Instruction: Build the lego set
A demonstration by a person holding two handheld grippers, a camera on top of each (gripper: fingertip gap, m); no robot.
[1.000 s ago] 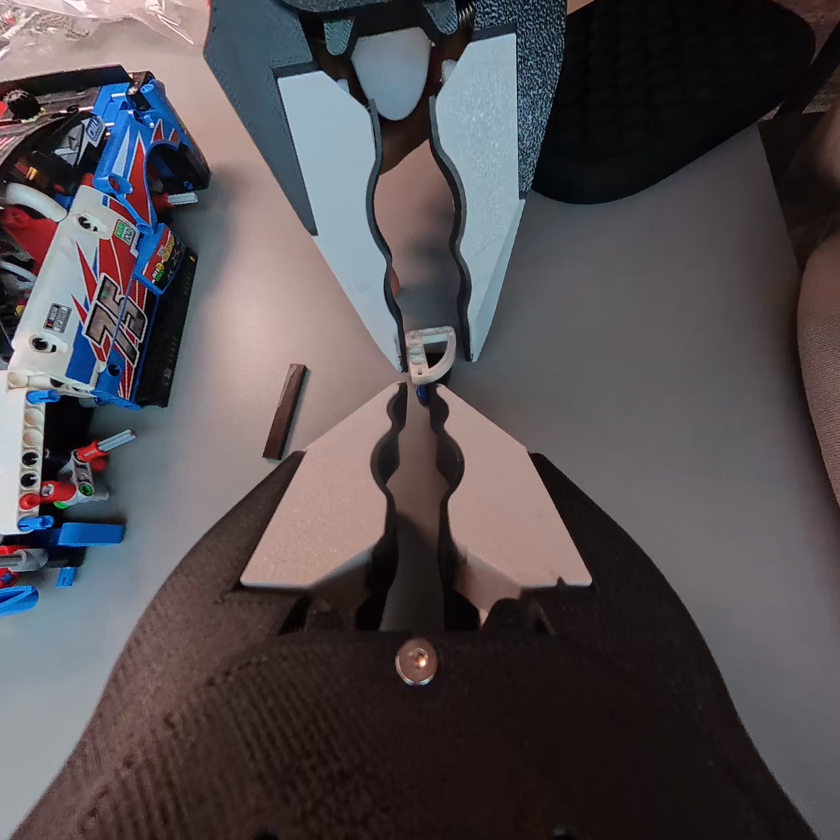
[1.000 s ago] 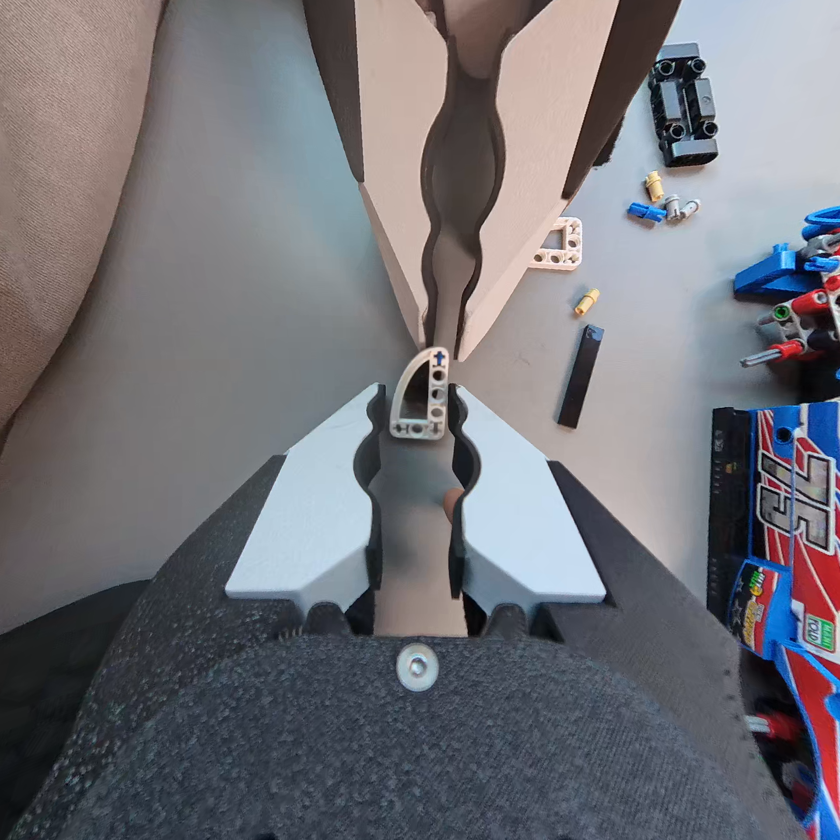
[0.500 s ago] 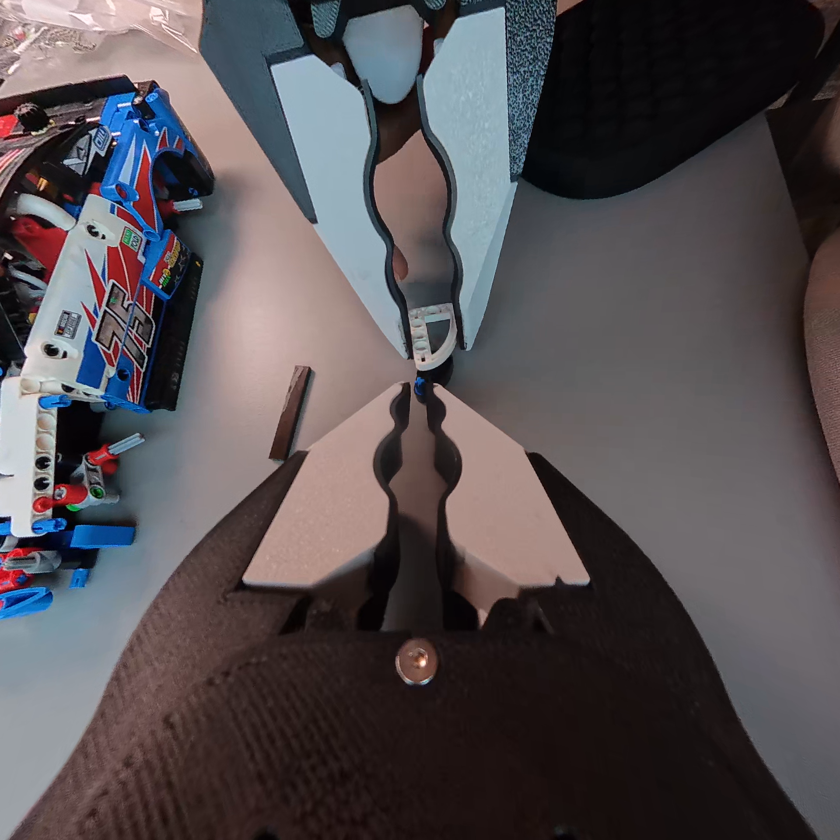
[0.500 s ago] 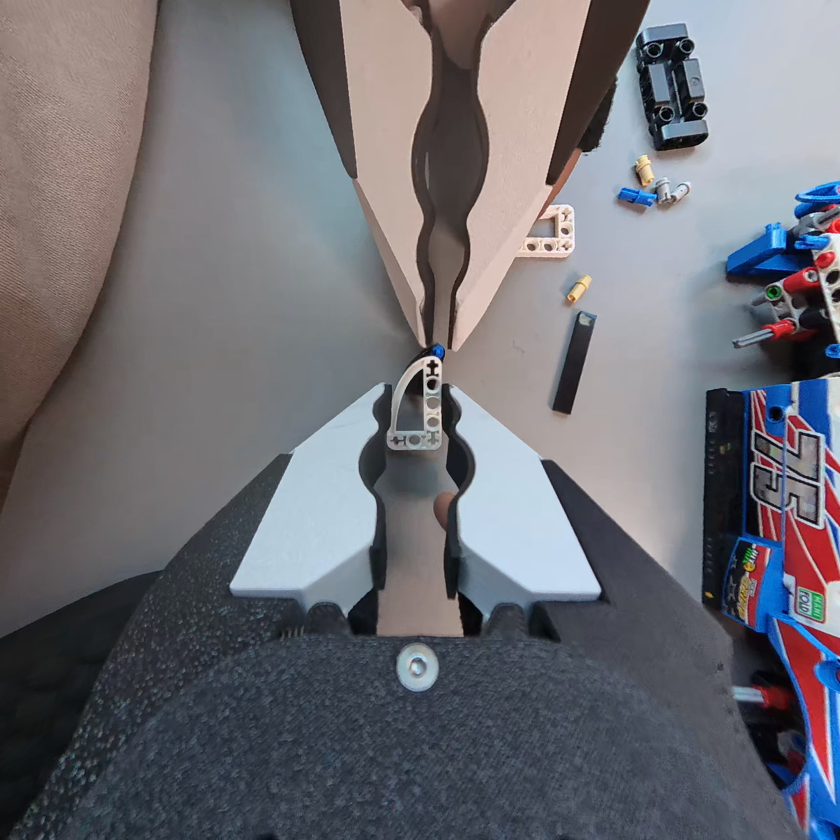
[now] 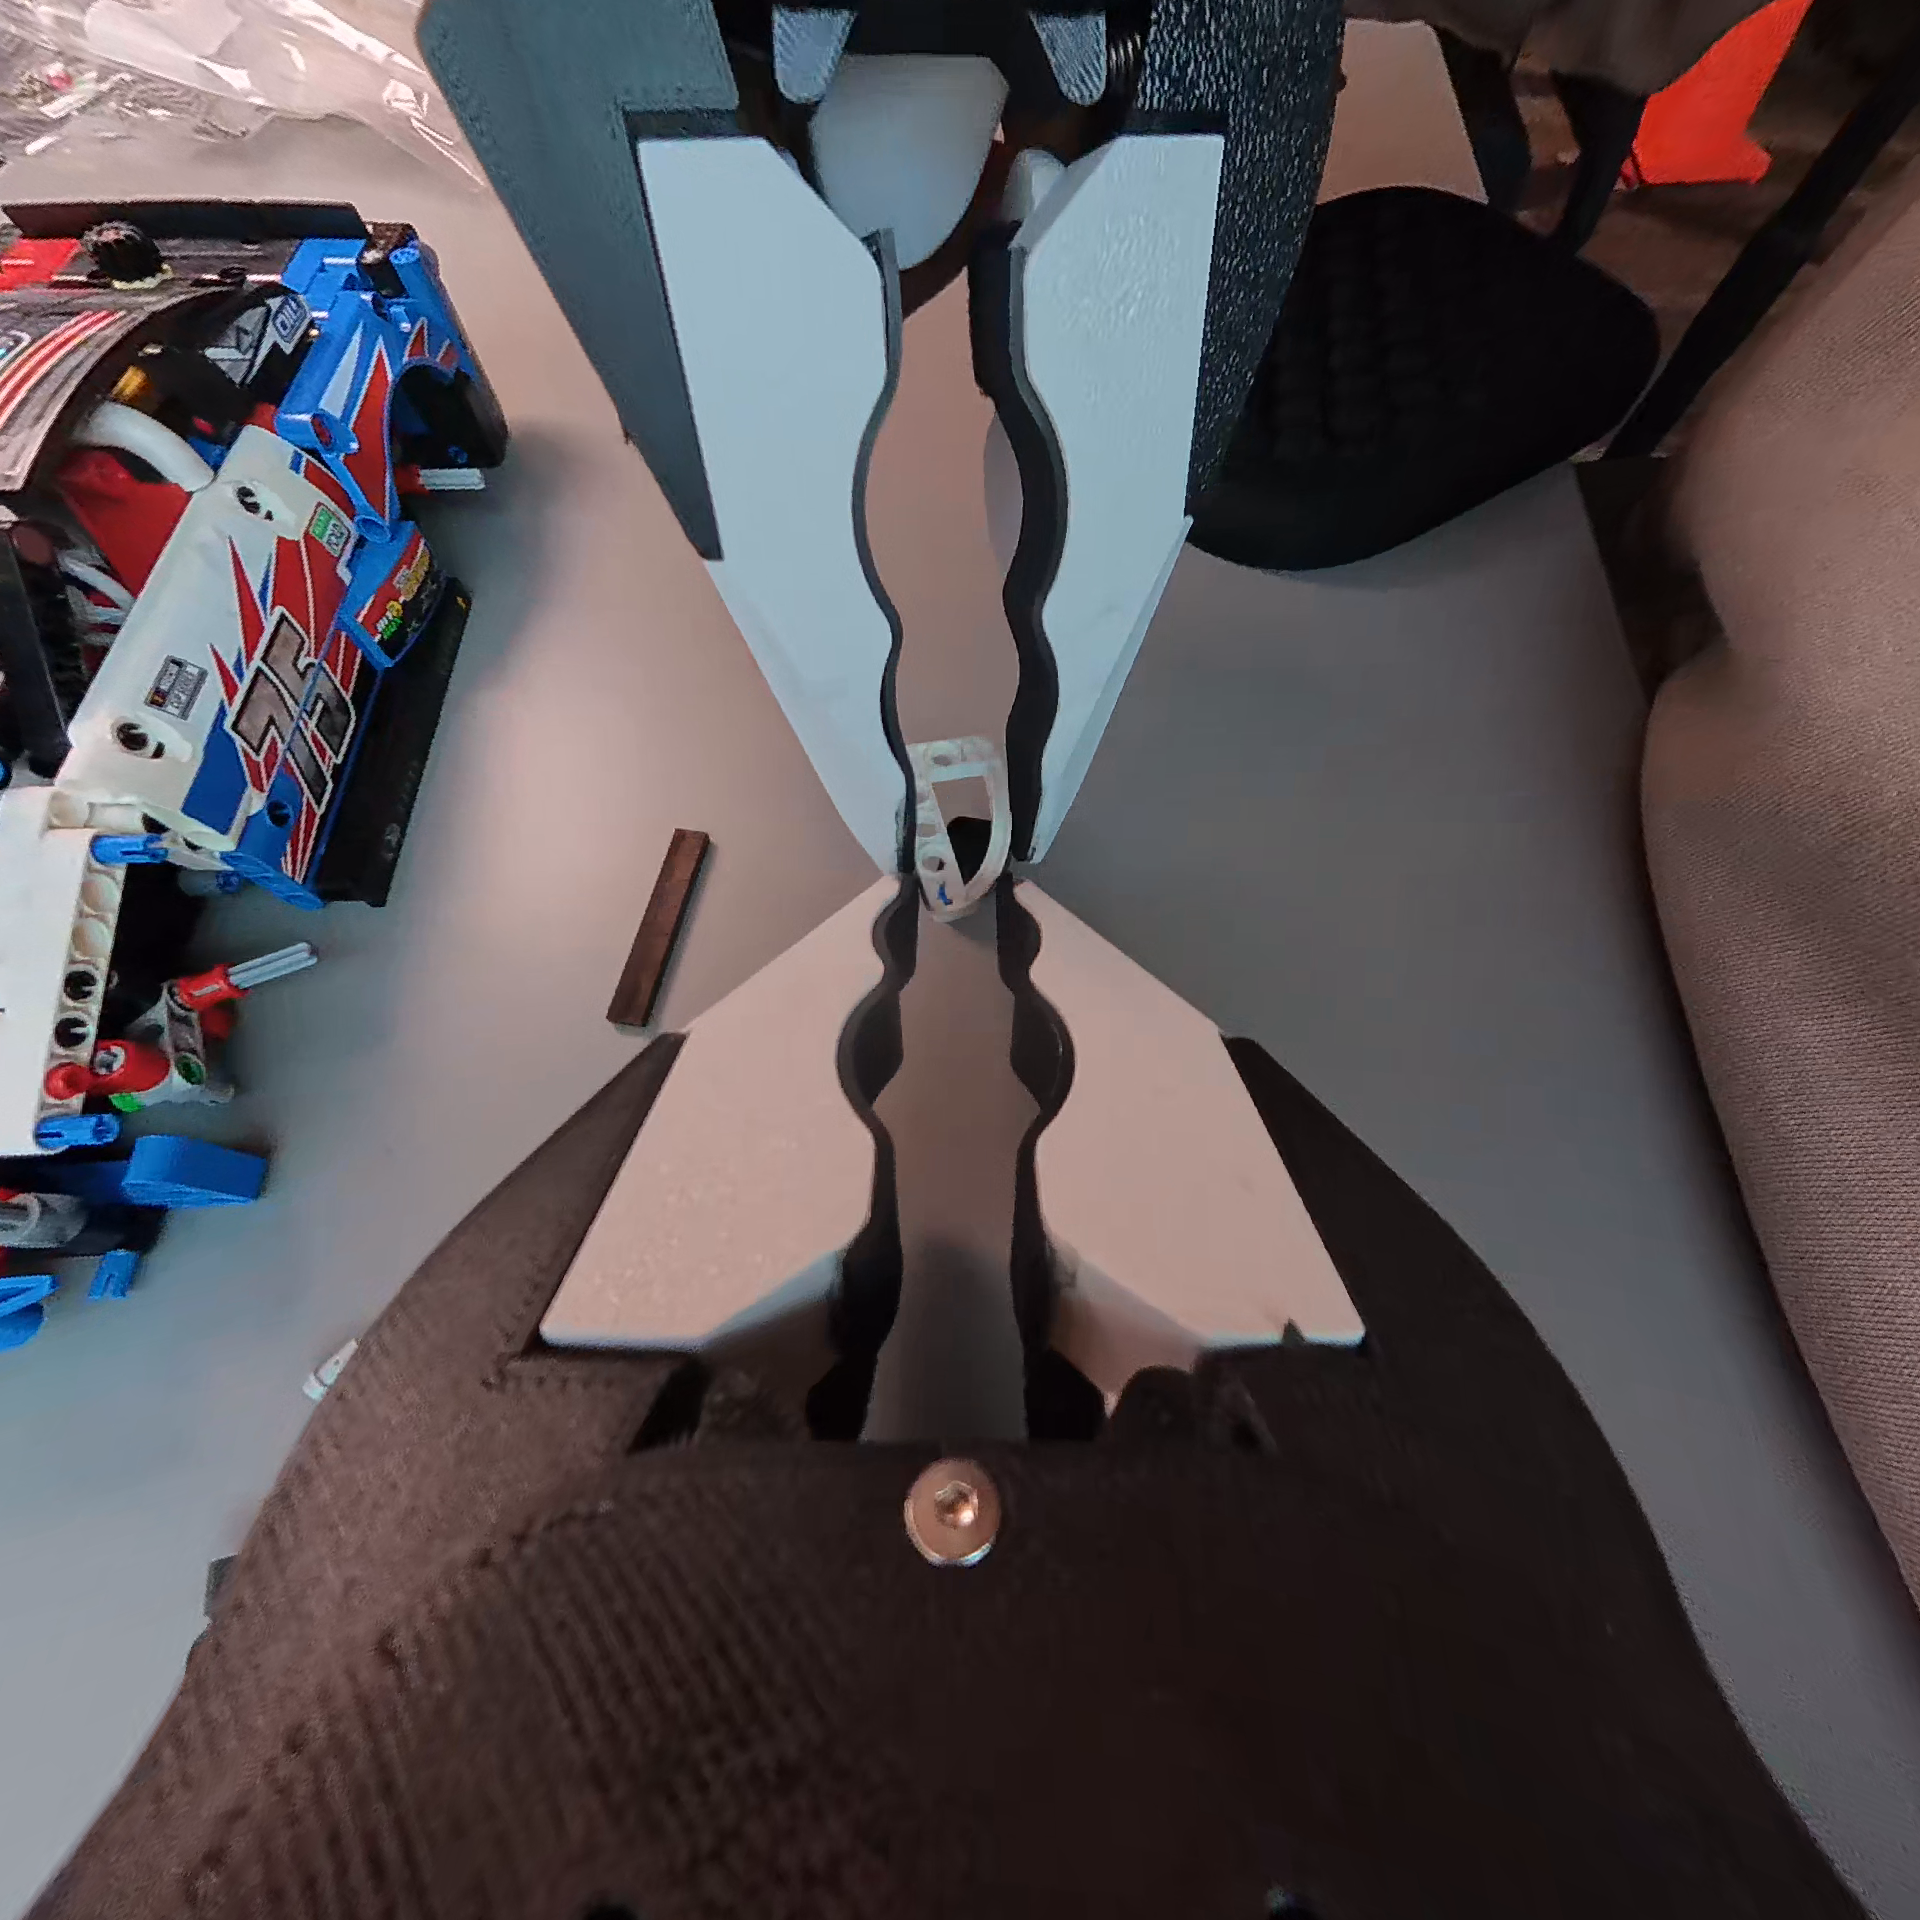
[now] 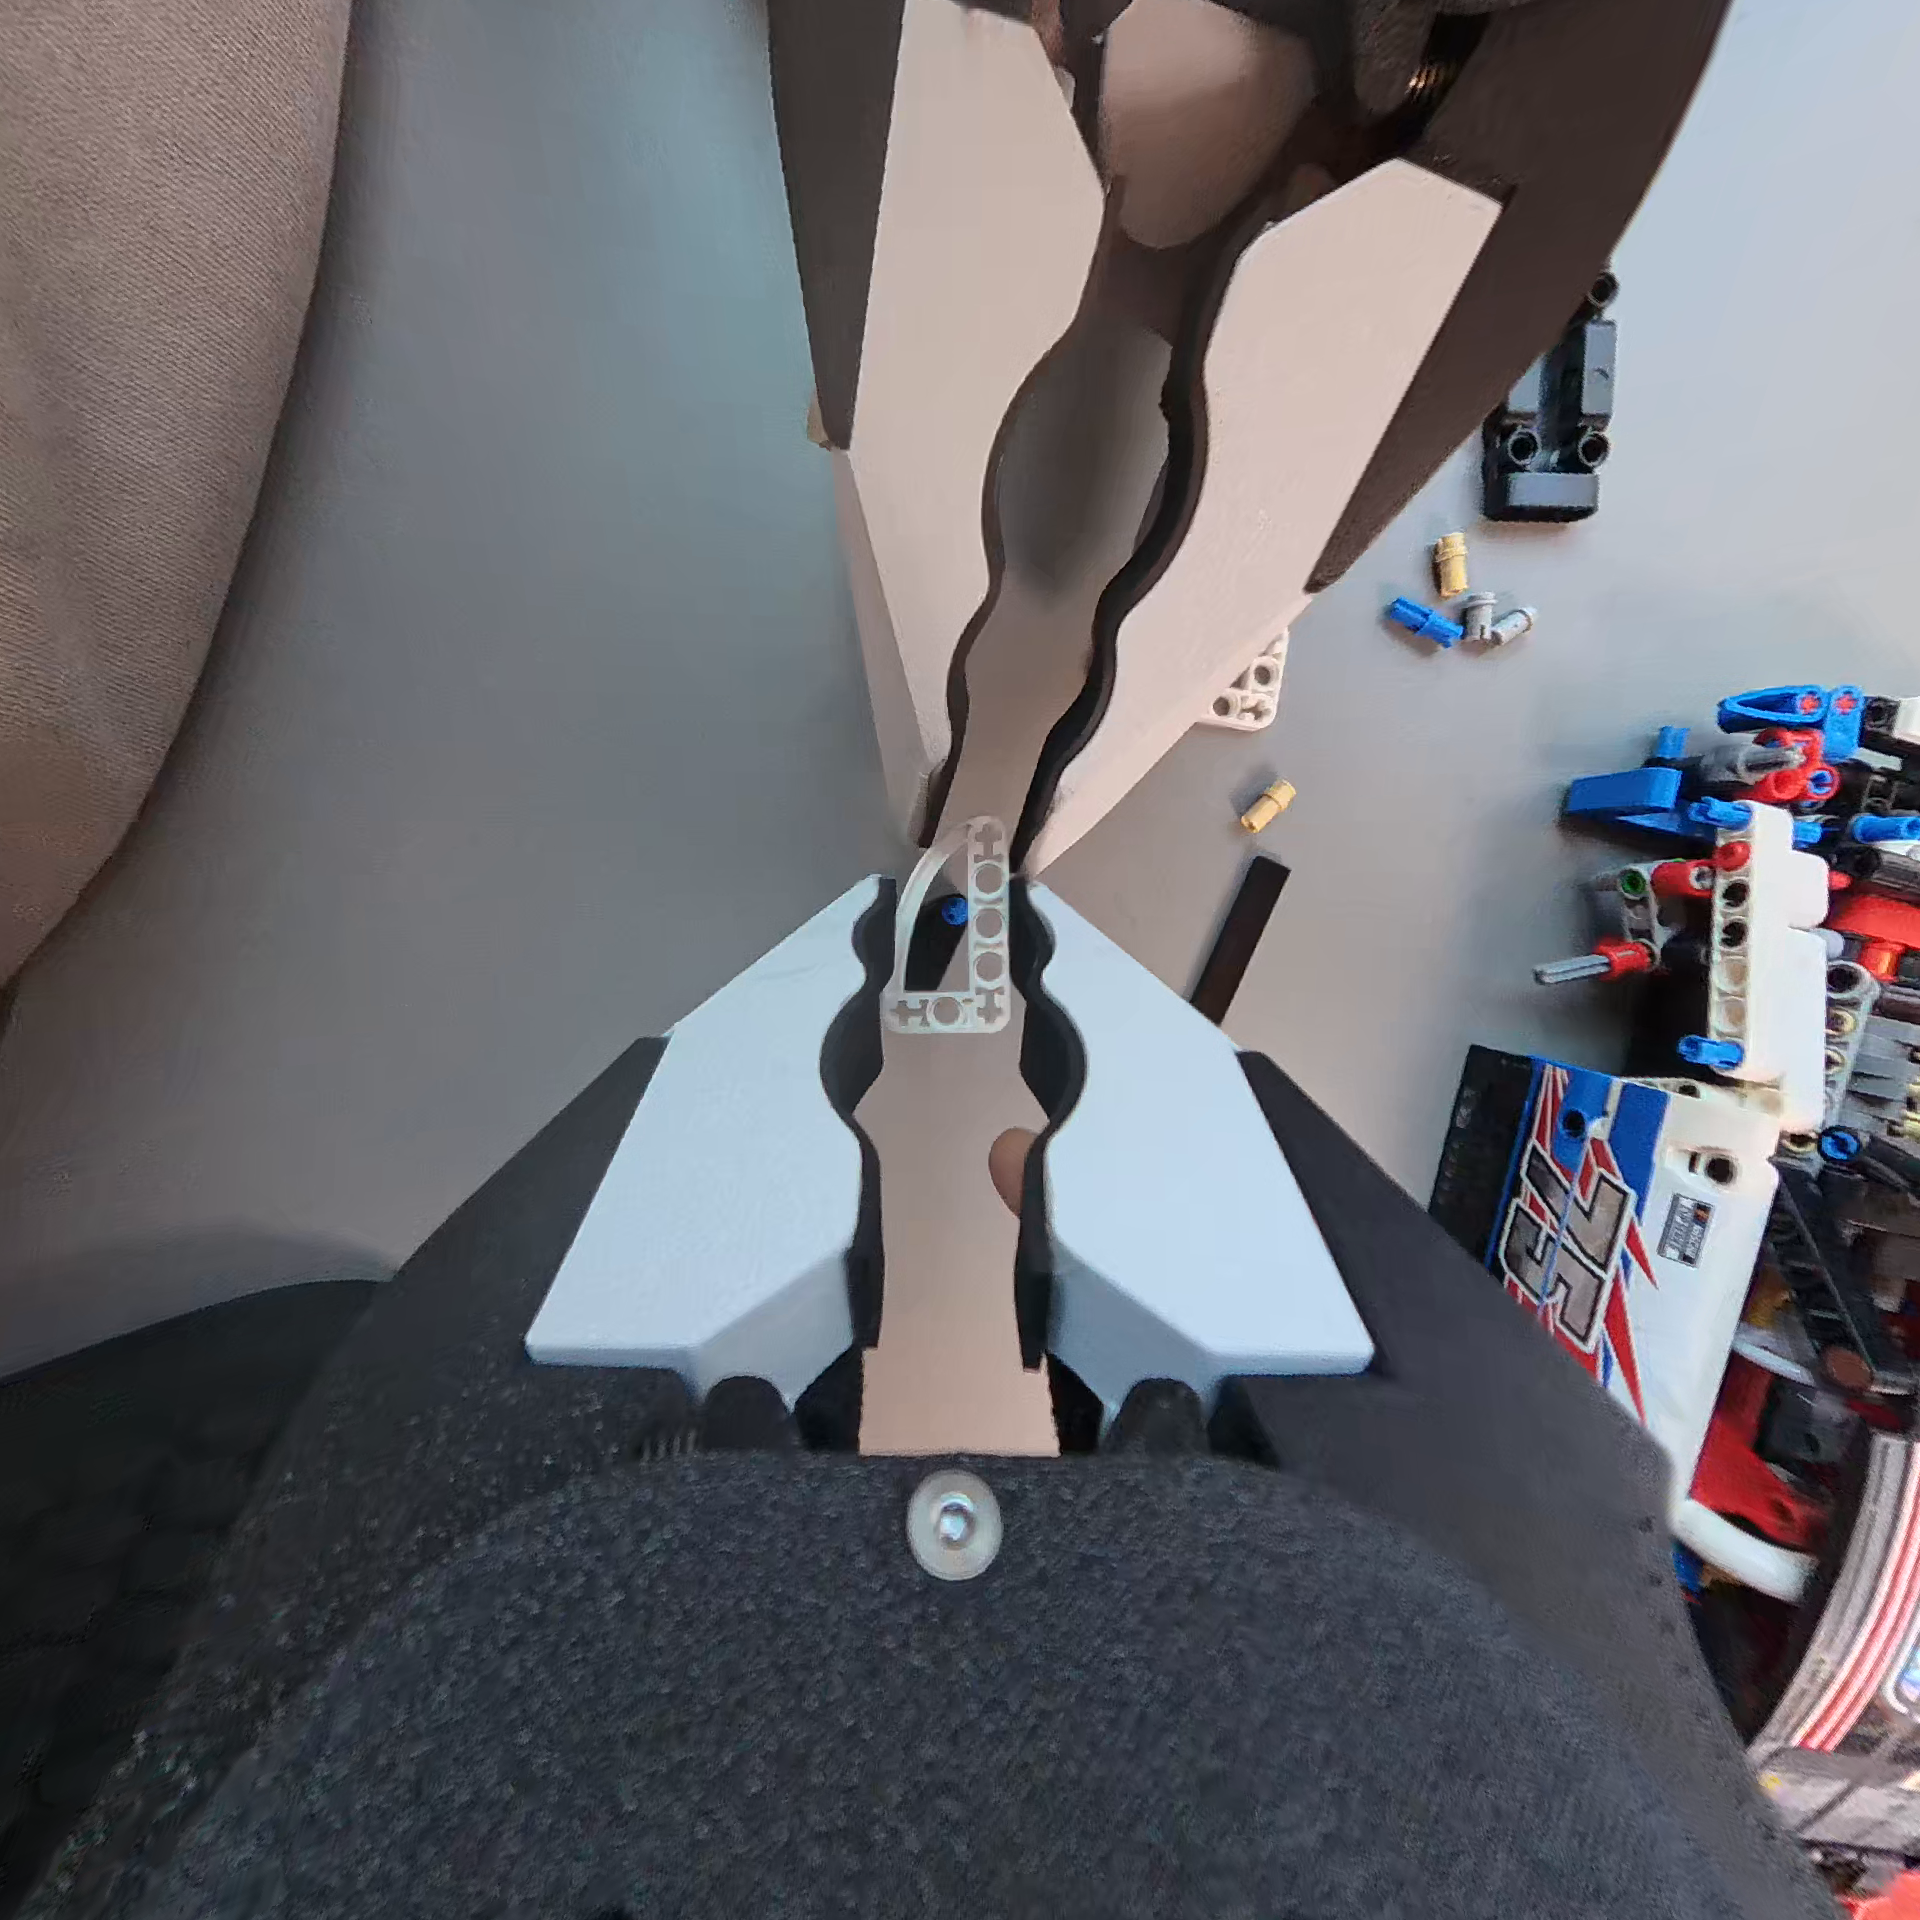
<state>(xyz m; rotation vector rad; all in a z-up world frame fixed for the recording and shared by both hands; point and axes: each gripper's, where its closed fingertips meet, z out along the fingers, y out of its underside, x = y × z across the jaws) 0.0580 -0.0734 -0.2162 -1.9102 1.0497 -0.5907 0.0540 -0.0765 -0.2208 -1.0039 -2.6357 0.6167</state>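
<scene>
An office-like or hobby room: a plain pale grey table (image 5: 1299,831) carries a half-built blue, white and red toy-brick race car (image 5: 239,644), loose small brick pins (image 6: 1455,613) and a clear plastic parts bag (image 5: 208,73). A black mesh-backed chair (image 5: 1423,384) stands at the table's edge, beside a grey-brown upholstered seat (image 5: 1808,831).

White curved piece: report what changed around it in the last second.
The left gripper spread its jaws, releasing the blue pin, which now sits in the opening of the white curved piece; its tips straddle the piece's tip. The right gripper stays shut on the piece; the car is unmoved.
</scene>
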